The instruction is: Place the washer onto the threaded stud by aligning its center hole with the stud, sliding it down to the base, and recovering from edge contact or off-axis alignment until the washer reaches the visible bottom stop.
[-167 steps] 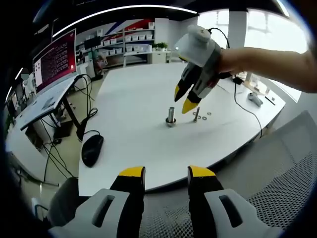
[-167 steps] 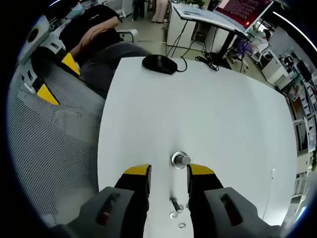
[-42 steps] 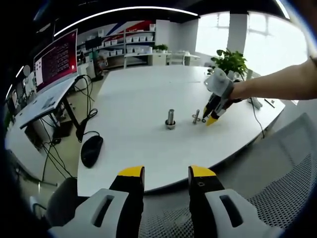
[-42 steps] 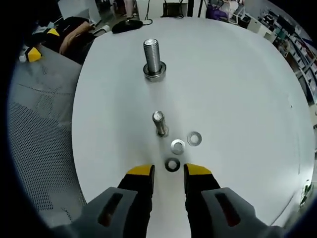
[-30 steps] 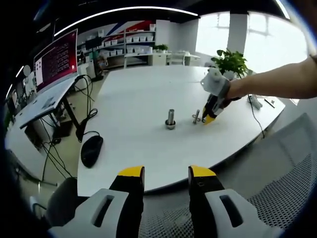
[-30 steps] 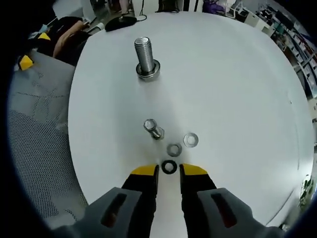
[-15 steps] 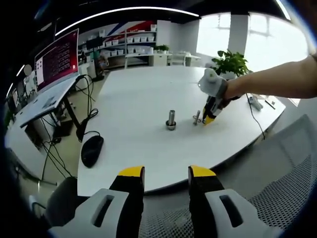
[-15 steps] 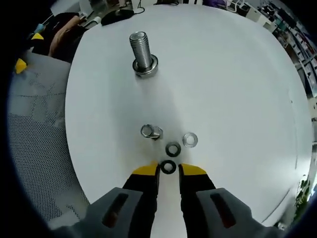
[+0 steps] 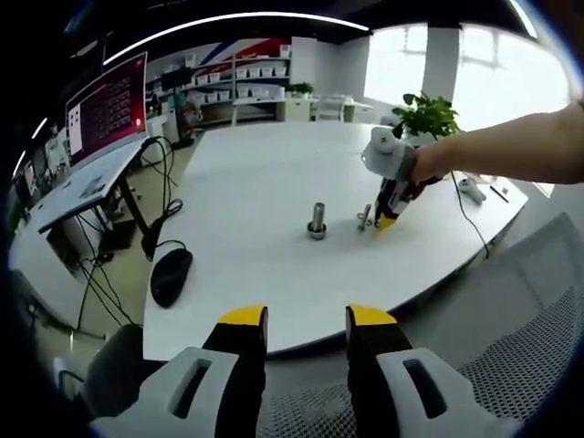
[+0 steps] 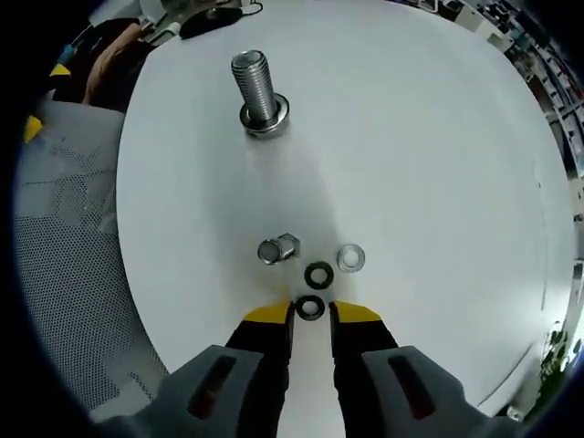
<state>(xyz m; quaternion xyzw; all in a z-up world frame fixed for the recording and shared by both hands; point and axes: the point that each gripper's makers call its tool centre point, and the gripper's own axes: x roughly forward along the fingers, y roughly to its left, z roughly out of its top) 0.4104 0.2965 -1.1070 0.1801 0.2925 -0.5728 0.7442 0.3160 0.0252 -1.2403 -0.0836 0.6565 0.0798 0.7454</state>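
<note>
A tall threaded stud stands upright on its base collar on the white table; it also rises mid-table in the left gripper view. Near it is a short bolt, with a dark washer and a silver washer lying flat beside it. Another dark washer lies between the yellow tips of my right gripper, whose jaws are narrowed onto its edges. From the left gripper view, the right gripper points down at the table, right of the stud. My left gripper hangs open off the table's near edge, holding nothing.
A black mouse and cables lie at the table's left end. A mesh chair stands below the near edge. A red-lit monitor is on a side desk, and a plant stands behind the holder's forearm.
The right gripper came down from above the stud to the loose washers. Its jaws narrowed around the nearest dark washer. Over the last half second it has barely shifted. The left gripper stays still.
</note>
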